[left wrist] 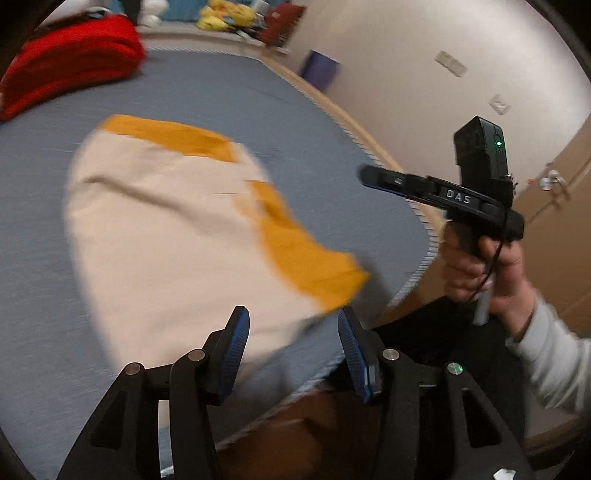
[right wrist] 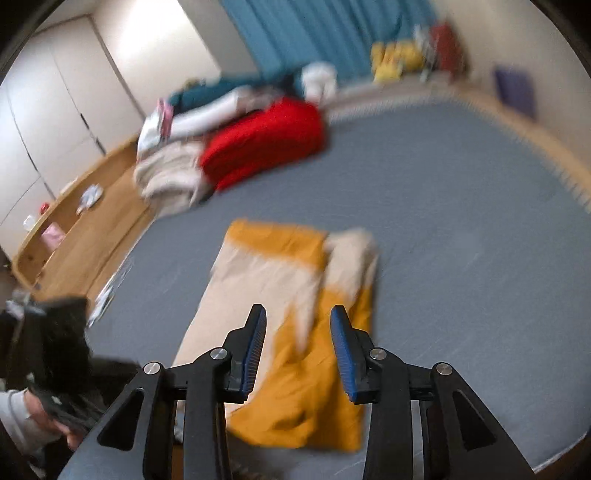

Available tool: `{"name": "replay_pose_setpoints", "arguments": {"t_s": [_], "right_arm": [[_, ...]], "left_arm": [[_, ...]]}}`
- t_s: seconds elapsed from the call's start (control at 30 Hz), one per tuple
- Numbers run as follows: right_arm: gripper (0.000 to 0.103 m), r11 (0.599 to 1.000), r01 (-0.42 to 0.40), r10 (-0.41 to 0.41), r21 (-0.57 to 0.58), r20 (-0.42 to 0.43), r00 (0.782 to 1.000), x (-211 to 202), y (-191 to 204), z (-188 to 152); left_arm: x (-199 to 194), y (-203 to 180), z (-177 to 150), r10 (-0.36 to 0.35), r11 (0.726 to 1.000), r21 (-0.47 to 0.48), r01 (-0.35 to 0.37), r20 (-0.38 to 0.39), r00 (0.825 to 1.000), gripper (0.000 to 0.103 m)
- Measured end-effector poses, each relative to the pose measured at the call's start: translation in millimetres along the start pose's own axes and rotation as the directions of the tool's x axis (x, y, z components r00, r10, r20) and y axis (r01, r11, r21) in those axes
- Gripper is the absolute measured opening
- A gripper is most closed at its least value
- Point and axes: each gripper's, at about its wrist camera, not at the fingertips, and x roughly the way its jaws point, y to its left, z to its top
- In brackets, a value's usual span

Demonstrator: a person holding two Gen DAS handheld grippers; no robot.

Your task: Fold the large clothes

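Observation:
A cream and mustard-yellow garment (left wrist: 166, 229) lies partly folded on the grey-blue bed (left wrist: 229, 92). It also shows in the right wrist view (right wrist: 280, 295), with a yellow sleeve or hem nearest my fingers. My left gripper (left wrist: 293, 350) is open and empty, held above the garment's near edge. My right gripper (right wrist: 297, 347) is open and empty, above the yellow part. The right gripper also shows from the side in the left wrist view (left wrist: 369, 175), off the bed's right edge. Both views are blurred by motion.
A red folded garment (right wrist: 266, 144) lies at the far side of the bed with a pile of cream and white clothes (right wrist: 173, 173) beside it. A wooden bed frame (right wrist: 81, 229) runs along the left. Blue curtains (right wrist: 325, 33) and yellow toys (right wrist: 395, 59) stand behind.

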Motion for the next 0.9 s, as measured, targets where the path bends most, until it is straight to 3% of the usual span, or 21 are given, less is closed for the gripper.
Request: {"name": "replay_pose_setpoints", "arguments": {"t_s": [0.07, 0.13, 0.2, 0.27, 0.4, 0.5, 0.57, 0.6, 0.7, 0.77, 0.83, 0.9], "right_arm": [[0.038, 1.000, 0.005, -0.005, 0.000, -0.053, 0.999, 22, 3, -3], [0.038, 1.000, 0.009, -0.005, 0.024, -0.137, 0.991, 49, 2, -7], [0.038, 0.999, 0.033, -0.024, 0.042, -0.209, 0.978, 74, 0, -12], [0.038, 0.997, 0.051, -0.033, 0.058, -0.280, 0.959, 97, -3, -20], [0.038, 0.995, 0.070, -0.040, 0.073, -0.354, 0.934, 123, -10, -32], [0.038, 0.997, 0.069, -0.052, 0.034, -0.375, 0.925, 133, -2, -36], [0.031, 0.996, 0.086, -0.089, -0.025, -0.386, 0.918, 138, 6, -41], [0.013, 0.994, 0.093, -0.107, -0.055, -0.388, 0.915, 139, 10, -40], [0.004, 0.995, 0.077, -0.095, -0.068, -0.341, 0.935, 128, 14, -37], [0.003, 0.999, 0.023, -0.028, -0.023, -0.239, 0.971, 100, 11, -26], [0.002, 0.997, -0.078, 0.079, 0.014, -0.071, 0.994, 57, 10, -14], [0.002, 0.999, -0.047, 0.048, 0.019, -0.038, 0.998, 42, 2, -16]], "left_arm": [[-4, 25, -12, 0.064, 0.997, -0.053, -0.063, 0.027, 0.998, 0.046], [1, 49, -27, 0.069, 0.986, -0.157, -0.062, 0.039, 0.997, 0.046], [8, 77, -37, 0.087, 0.934, -0.349, -0.080, 0.005, 0.996, 0.043], [8, 92, -42, 0.056, 0.884, -0.466, -0.030, 0.042, 0.998, 0.043], [7, 105, -39, 0.078, 0.882, -0.467, -0.059, 0.020, 0.997, 0.043], [17, 114, -47, 0.026, 0.862, -0.506, -0.037, -0.028, 0.999, 0.043], [21, 114, -53, 0.019, 0.862, -0.504, -0.050, -0.066, 0.998, 0.043], [25, 113, -53, 0.023, 0.868, -0.492, -0.061, -0.084, 0.996, 0.043], [27, 108, -52, 0.019, 0.880, -0.471, -0.062, -0.094, 0.995, 0.043], [31, 102, -52, 0.016, 0.887, -0.458, -0.058, -0.096, 0.995, 0.045], [34, 94, -50, 0.011, 0.901, -0.431, -0.053, -0.099, 0.995, 0.045], [40, 84, -48, 0.027, 0.920, -0.386, -0.073, -0.123, 0.992, 0.045]]}}
